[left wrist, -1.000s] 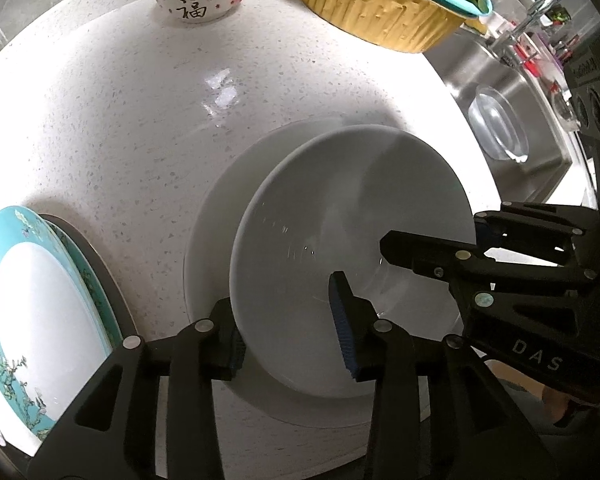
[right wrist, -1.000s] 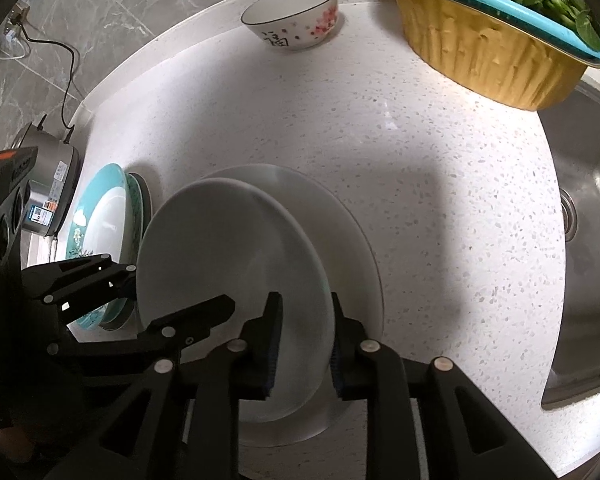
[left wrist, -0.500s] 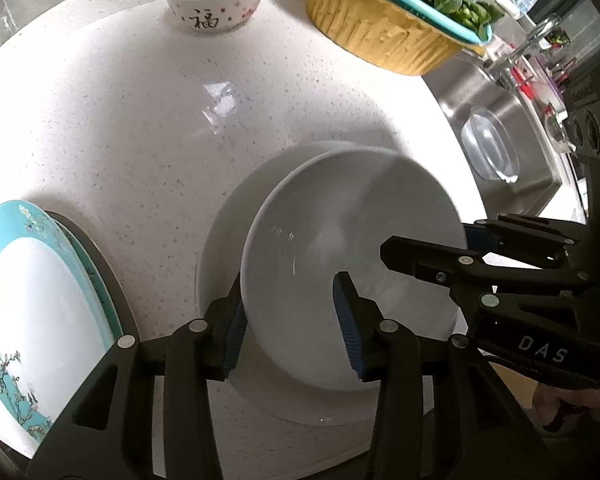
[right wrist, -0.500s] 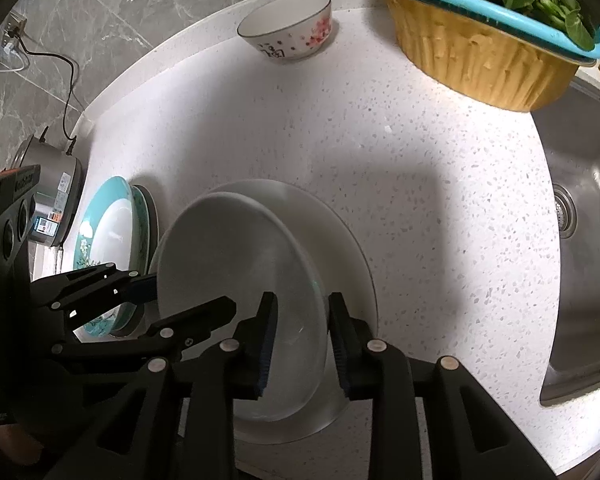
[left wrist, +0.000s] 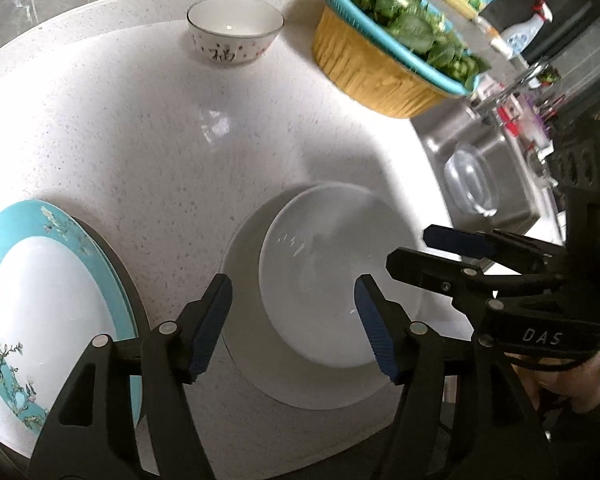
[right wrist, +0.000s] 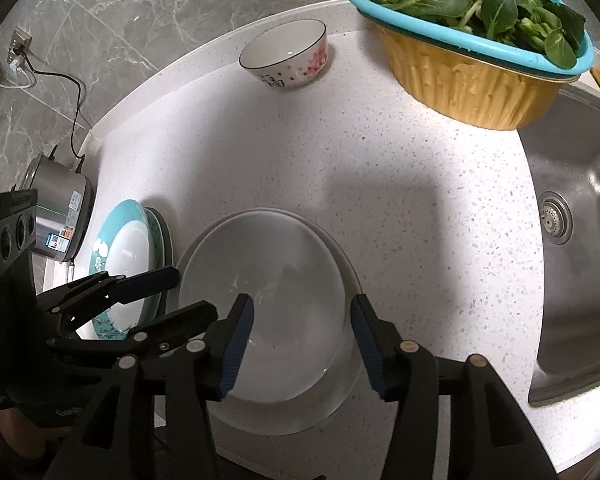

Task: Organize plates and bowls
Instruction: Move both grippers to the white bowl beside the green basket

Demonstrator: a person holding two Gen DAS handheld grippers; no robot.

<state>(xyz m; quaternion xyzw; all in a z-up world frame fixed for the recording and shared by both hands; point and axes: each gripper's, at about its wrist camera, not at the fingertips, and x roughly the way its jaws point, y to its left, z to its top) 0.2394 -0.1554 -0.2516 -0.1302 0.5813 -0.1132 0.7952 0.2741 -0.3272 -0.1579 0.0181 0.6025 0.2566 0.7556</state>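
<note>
A white plate lies on a larger white plate on the speckled counter; both show in the right wrist view, the upper plate on the lower plate. My left gripper is open above their near left edge and holds nothing. My right gripper is open above their near edge and holds nothing. A teal-rimmed plate lies on a dark plate at the left. A patterned bowl stands at the back.
A yellow basket with a teal strainer of greens stands at the back right. A steel sink lies to the right, with a clear bowl in it. A steel pot and cable stand at the far left.
Both grippers let go of the white plate, which now lies on the larger plate. Both opened wide and rose back from it.
</note>
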